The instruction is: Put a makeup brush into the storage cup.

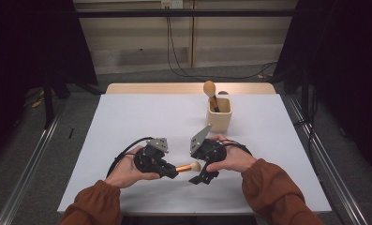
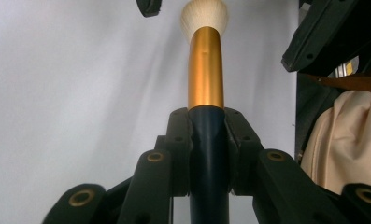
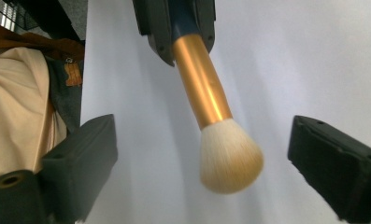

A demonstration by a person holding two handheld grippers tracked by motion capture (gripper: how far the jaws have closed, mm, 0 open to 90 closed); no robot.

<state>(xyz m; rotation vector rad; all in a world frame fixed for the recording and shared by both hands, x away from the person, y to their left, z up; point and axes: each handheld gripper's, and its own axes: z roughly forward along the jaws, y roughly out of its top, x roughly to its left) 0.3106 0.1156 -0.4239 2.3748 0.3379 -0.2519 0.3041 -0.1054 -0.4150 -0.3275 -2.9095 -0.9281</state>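
A makeup brush point(image 1: 189, 166) with a dark blue handle, a gold ferrule point(image 2: 205, 70) and a pale bristle head point(image 3: 230, 156) hangs level over the near middle of the white table point(image 1: 141, 112). My left gripper point(image 1: 173, 171) is shut on the dark handle point(image 2: 209, 154), and the gold part and bristles stick out past its jaws. My right gripper point(image 1: 198, 172) faces it from the right, open. The bristle head lies between the wide-set jaws of my right gripper point(image 3: 206, 144) and touches neither pad. The left gripper point(image 3: 176, 28) shows at the top of the right gripper view.
A cream square cup point(image 1: 219, 114) stands at the back right of the table with a second brush point(image 1: 210, 91) upright in it. Floor and cables lie beyond the table's far edge. A person's hands in rust-coloured sleeves point(image 1: 268, 183) hold both grippers.
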